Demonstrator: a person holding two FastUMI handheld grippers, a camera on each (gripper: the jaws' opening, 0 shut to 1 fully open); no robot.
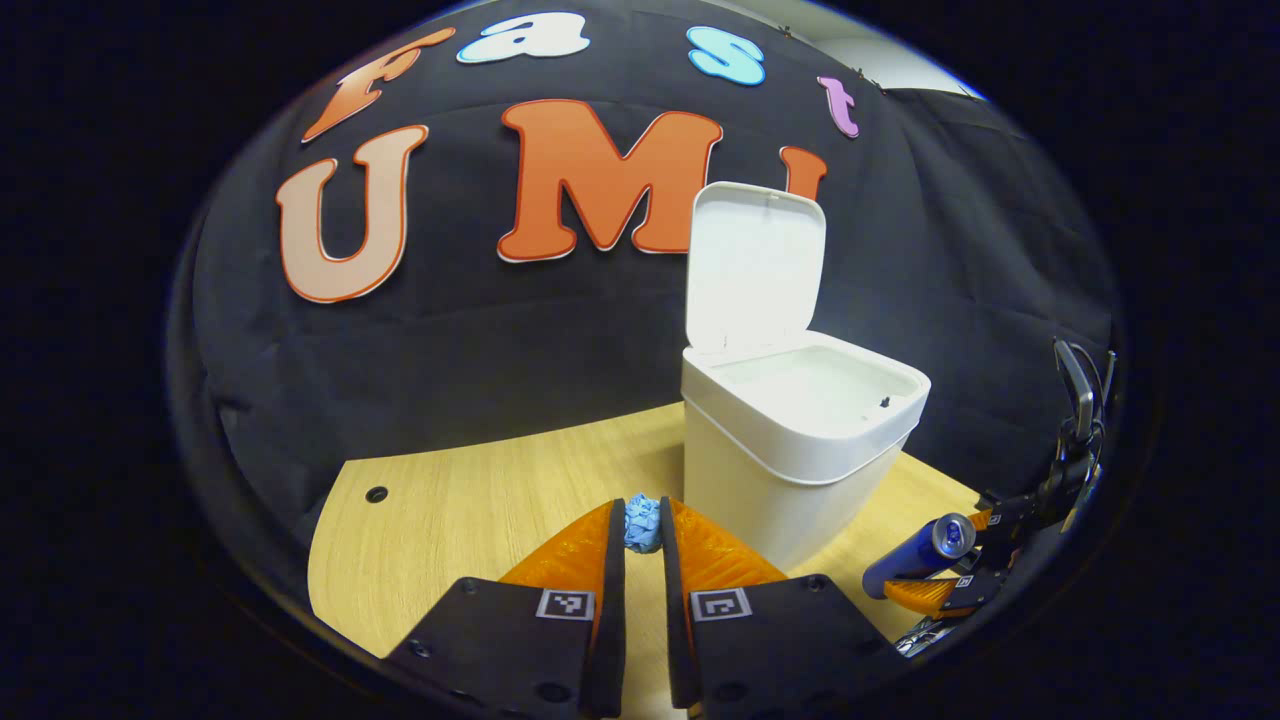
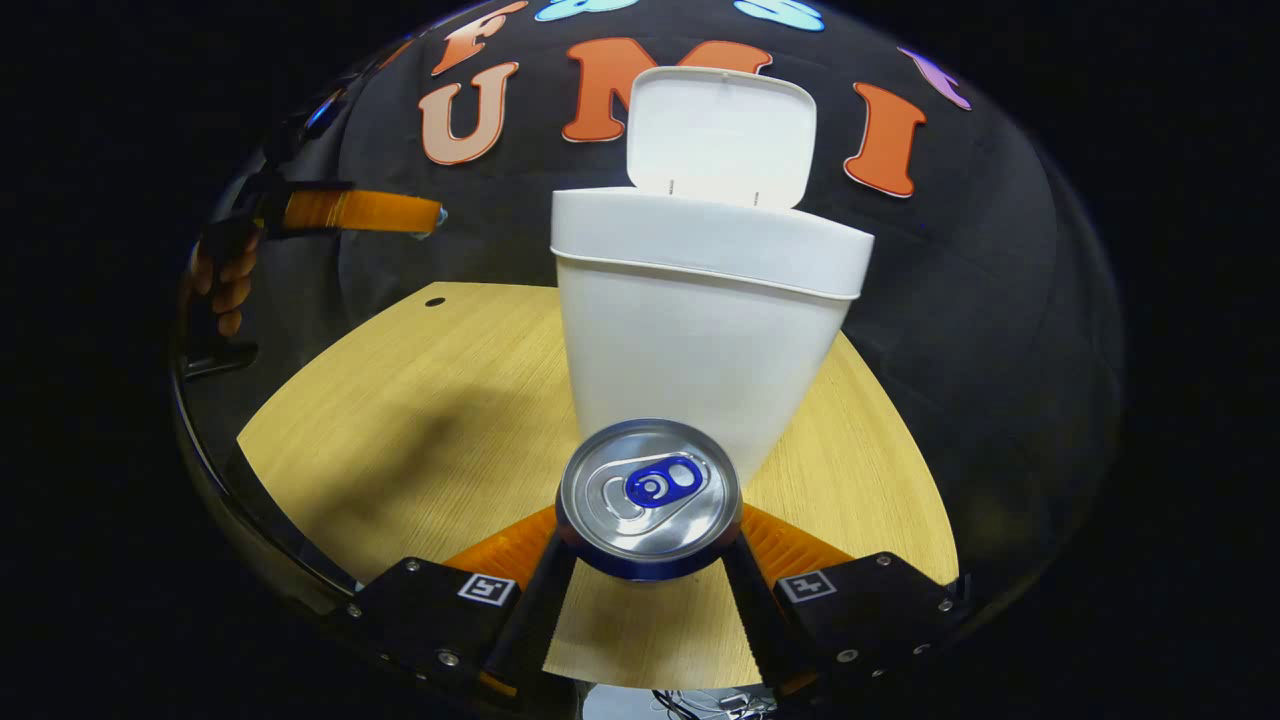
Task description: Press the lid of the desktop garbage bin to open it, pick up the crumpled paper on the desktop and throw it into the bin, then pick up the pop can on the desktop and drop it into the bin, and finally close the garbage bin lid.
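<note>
The white desktop bin point(image 1: 790, 450) stands on the wooden table with its lid point(image 1: 755, 265) flipped up, so the top is open. My left gripper point(image 1: 641, 515) is shut on a small blue crumpled paper point(image 1: 641, 527), held above the table just left of the bin. In the right gripper view the bin point(image 2: 690, 330) rises straight ahead, lid point(image 2: 720, 135) upright. My right gripper point(image 2: 648, 525) is shut on the blue pop can point(image 2: 648, 497), whose silver top faces the camera. The left gripper view shows that can point(image 1: 915, 555) lying sideways in the right gripper point(image 1: 965, 570), low and right of the bin.
The light wooden table point(image 1: 450, 510) has a small round hole point(image 1: 376, 494) near its far left corner. Black cloth walls close in behind and to both sides. A hand point(image 2: 225, 280) holds the left gripper point(image 2: 430, 215) high at the left in the right gripper view.
</note>
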